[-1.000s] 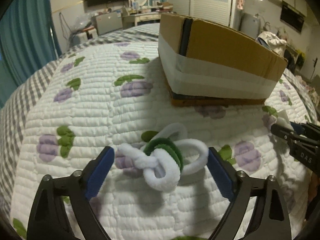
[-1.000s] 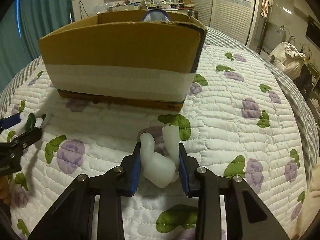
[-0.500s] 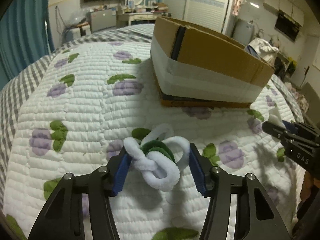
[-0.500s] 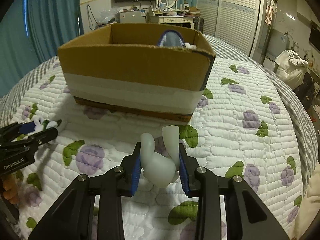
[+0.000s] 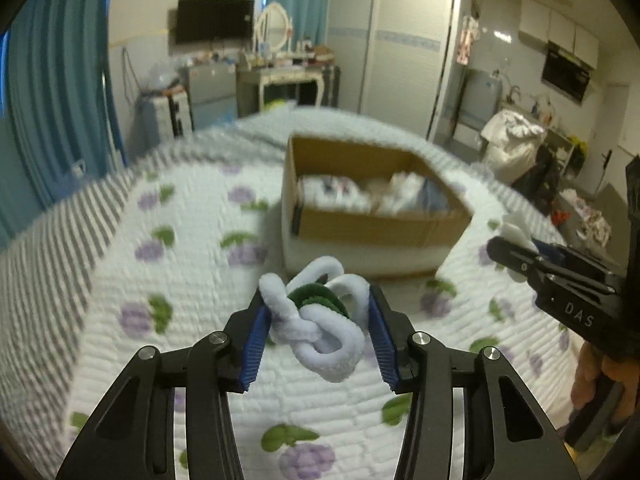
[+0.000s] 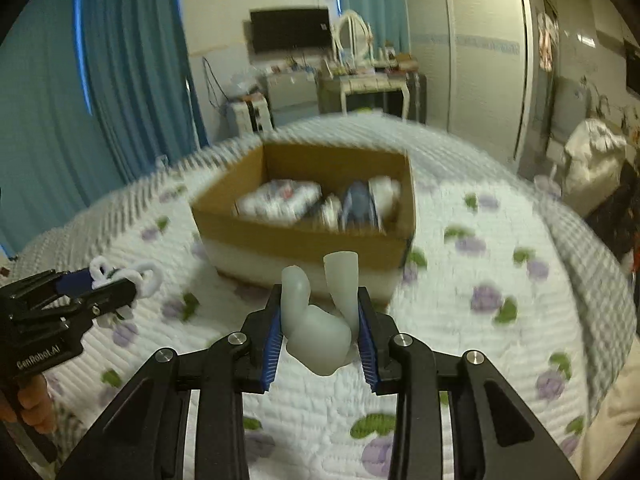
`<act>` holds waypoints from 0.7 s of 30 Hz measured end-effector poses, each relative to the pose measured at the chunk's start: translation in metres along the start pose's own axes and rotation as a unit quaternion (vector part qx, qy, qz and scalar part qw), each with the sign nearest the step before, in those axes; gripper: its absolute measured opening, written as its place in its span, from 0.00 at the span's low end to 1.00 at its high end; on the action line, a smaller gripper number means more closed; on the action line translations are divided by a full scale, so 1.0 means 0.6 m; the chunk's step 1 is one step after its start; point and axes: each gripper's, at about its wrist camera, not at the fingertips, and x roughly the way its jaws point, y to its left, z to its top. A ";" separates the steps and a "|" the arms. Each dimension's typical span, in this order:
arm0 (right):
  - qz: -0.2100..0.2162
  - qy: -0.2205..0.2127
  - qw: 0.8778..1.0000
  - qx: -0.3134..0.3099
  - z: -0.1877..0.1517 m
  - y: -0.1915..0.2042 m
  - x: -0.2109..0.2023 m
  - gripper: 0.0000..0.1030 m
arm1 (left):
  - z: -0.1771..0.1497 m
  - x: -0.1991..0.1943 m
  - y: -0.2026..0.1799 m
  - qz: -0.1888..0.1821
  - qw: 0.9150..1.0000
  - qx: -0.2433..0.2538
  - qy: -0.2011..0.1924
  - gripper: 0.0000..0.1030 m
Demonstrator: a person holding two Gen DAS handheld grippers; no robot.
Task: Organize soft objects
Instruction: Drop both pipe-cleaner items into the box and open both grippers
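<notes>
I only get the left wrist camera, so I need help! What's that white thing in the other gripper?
Observer: The right gripper is shut on a pale squishy toy with two stubby ears pointing up.
Operator: Is it over the box?
Observer: No. The box sits ahead of the toy, beyond its ears.
Operator: How do my loops look from there?
Observer: The loops poke out past the tips of the left gripper.
</notes>
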 end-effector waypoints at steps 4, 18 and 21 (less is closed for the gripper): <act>0.033 -0.035 0.999 0.009 0.069 -0.005 -0.042 0.32 | 0.063 -0.038 -0.027 -0.005 0.999 0.009 -0.044 0.45; 0.046 -0.096 0.993 -0.050 0.266 -0.018 -0.010 0.32 | 0.202 0.080 -0.059 0.031 0.995 0.055 -0.074 0.45; 0.047 -0.079 0.995 -0.047 0.277 -0.029 0.046 0.32 | 0.205 0.134 -0.052 0.028 0.997 0.049 -0.059 0.45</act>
